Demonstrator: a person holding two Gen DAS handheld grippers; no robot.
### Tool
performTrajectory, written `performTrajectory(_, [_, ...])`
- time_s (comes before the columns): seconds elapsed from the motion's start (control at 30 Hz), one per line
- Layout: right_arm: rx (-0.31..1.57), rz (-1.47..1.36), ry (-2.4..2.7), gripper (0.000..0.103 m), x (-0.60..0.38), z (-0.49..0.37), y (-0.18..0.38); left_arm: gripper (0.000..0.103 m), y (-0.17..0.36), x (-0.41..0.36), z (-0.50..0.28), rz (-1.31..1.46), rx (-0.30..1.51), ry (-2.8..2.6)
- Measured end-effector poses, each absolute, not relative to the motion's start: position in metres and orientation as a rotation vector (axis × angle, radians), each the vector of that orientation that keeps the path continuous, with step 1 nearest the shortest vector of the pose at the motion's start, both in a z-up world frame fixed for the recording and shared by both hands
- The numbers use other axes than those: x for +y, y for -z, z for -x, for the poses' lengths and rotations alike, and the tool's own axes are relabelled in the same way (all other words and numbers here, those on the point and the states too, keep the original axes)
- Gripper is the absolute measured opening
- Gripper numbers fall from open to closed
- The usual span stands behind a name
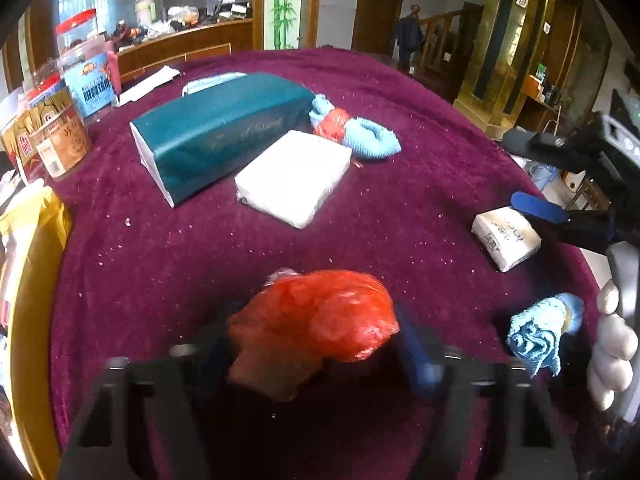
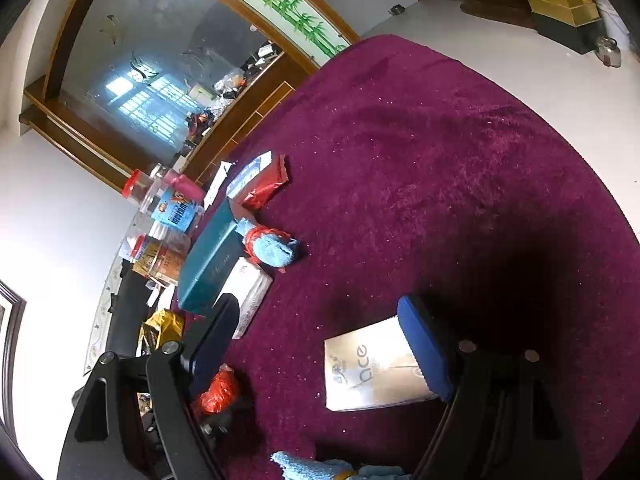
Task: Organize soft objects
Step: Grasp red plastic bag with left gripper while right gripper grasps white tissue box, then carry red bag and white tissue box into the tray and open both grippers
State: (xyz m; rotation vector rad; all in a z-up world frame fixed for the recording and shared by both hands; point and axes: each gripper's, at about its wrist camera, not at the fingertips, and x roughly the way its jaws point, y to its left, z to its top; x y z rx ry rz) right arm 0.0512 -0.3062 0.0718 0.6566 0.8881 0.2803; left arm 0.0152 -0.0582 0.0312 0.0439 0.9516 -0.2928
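1. Tongs of the left hand (image 1: 316, 344) clamped a red plastic bundle (image 1: 320, 316) above the desk (image 1: 400, 120), nearer than the white tissue pack (image 1: 294, 178).
2. Right tongs (image 2: 320, 332) stood apart around a small tissue packet (image 2: 372, 368).

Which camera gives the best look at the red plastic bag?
The left wrist view: the red plastic bag sits large and central between the left gripper fingers. The right wrist view catches only a small part of it, low on the left behind a dark finger.
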Motion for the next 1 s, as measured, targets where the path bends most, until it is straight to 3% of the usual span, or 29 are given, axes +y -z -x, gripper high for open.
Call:
performTrajectory(0.43, [0.851, -0.526, -0.166, 0.081, -0.304, -0.046, -0.078, 0.056, -0.088, 0.021, 0.063, 0.210, 0.849, 0.358])
performTrajectory(0.67, [0.994, -0.286, -0.100, 0.081, -0.277, -0.041, -0.078, 0.056, -0.113, 0.105, 0.127, 0.276, 0.778, 0.264])
performTrajectory(0.83, [1.060, -0.135, -0.017, 0.081, -0.259, -0.050, -0.067, 0.056, -0.103, 0.173, 0.155, 0.321, 0.760, 0.119])
performTrajectory(0.9, [1.070, -0.112, -0.012, 0.065, -0.256, -0.051, -0.065, 0.056, -0.096, 0.194, 0.162, 0.354, 0.761, 0.074])
performTrajectory(0.93, [1.067, -0.101, -0.010, 0.064, -0.255, -0.051, -0.066, 0.056, -0.092, 0.206, 0.167, 0.377, 0.763, 0.047])
performTrajectory(0.97, [1.054, -0.089, -0.002, 0.048, -0.254, -0.049, -0.069, 0.056, -0.090, 0.213, 0.172, 0.389, 0.764, 0.029])
performTrajectory(1.0, [1.040, -0.078, 0.002, 0.043, -0.254, -0.046, -0.073, 0.056, -0.088, 0.219, 0.174, 0.394, 0.764, 0.017])
